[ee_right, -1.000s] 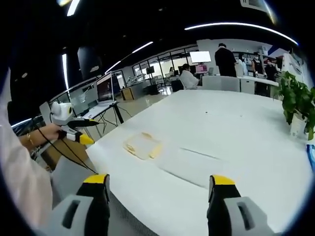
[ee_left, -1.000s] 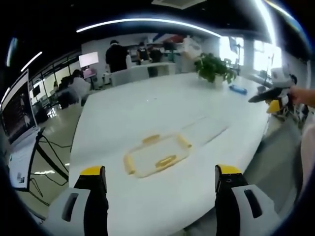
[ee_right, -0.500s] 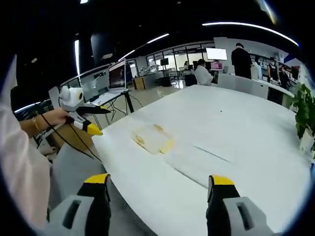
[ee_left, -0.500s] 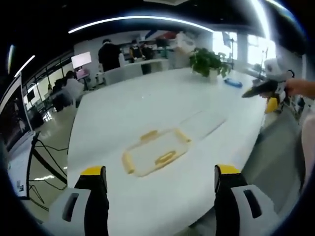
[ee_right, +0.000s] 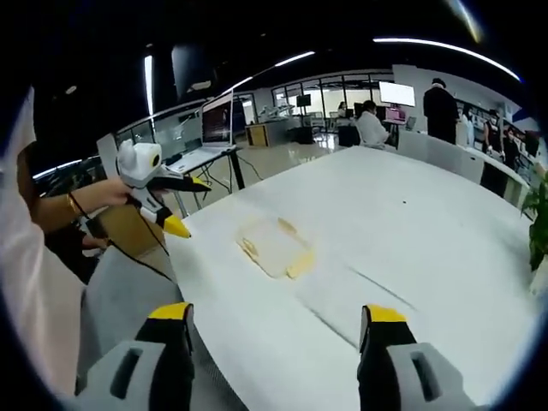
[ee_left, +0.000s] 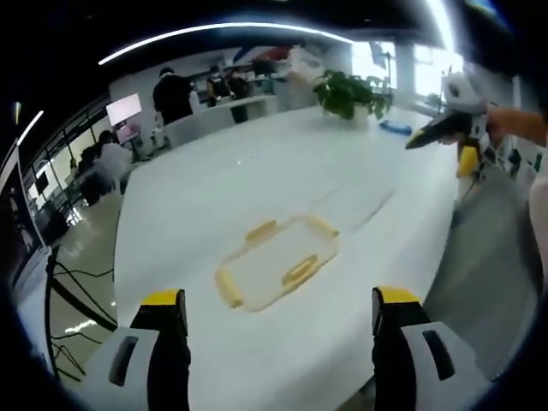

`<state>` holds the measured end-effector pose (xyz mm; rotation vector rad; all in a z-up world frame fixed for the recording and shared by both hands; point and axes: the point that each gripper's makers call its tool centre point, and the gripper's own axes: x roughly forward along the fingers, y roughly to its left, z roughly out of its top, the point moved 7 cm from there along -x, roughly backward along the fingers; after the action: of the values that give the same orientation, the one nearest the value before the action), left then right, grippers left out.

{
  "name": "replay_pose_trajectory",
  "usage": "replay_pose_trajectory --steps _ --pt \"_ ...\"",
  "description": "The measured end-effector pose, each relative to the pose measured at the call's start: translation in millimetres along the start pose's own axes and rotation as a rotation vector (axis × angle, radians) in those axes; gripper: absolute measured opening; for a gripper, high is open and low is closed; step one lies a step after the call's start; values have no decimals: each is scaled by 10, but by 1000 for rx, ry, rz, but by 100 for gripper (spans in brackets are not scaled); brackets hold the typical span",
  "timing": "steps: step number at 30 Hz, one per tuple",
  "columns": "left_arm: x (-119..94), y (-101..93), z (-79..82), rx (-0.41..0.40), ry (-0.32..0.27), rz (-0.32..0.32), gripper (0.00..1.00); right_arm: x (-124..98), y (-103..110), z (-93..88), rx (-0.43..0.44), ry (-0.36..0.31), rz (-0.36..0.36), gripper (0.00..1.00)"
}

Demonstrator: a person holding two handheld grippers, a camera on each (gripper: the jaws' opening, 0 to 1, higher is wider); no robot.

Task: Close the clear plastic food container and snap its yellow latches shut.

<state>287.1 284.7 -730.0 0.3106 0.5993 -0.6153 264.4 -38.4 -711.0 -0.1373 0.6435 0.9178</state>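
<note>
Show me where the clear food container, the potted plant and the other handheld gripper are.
clear food container [ee_left: 276, 267]: left gripper view, middle of its clear top.
potted plant [ee_left: 347, 92]: left gripper view, its leaves.
right gripper [ee_left: 438, 130]: left gripper view, its dark jaws.

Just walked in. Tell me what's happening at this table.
A person holds a tool in each hand above a white table. A clear container with yellow latches lies flat on it, untouched. The left tool and right tool are both open, off the container. Nothing is gripped yet.
</note>
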Motion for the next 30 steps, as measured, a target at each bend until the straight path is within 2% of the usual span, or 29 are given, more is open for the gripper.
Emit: replay_pose_trajectory --steps 5,9,15,18,21,30 --pt "77 97 -12 41 24 -29 88 166 -6 99 -33 17 31 79" --pt "152 182 -2 93 50 -55 88 292 -25 139 -47 39 70 69" --pt "255 286 8 157 89 -85 87 460 -84 223 -81 52 89 71" --pt "288 352 9 186 111 -70 88 549 -106 248 -100 68 92 72" --pt "327 403 15 211 125 -84 88 642 -135 266 -117 84 105 72" --pt "534 539 -18 363 224 -151 87 954 -237 329 -176 132 142 71"
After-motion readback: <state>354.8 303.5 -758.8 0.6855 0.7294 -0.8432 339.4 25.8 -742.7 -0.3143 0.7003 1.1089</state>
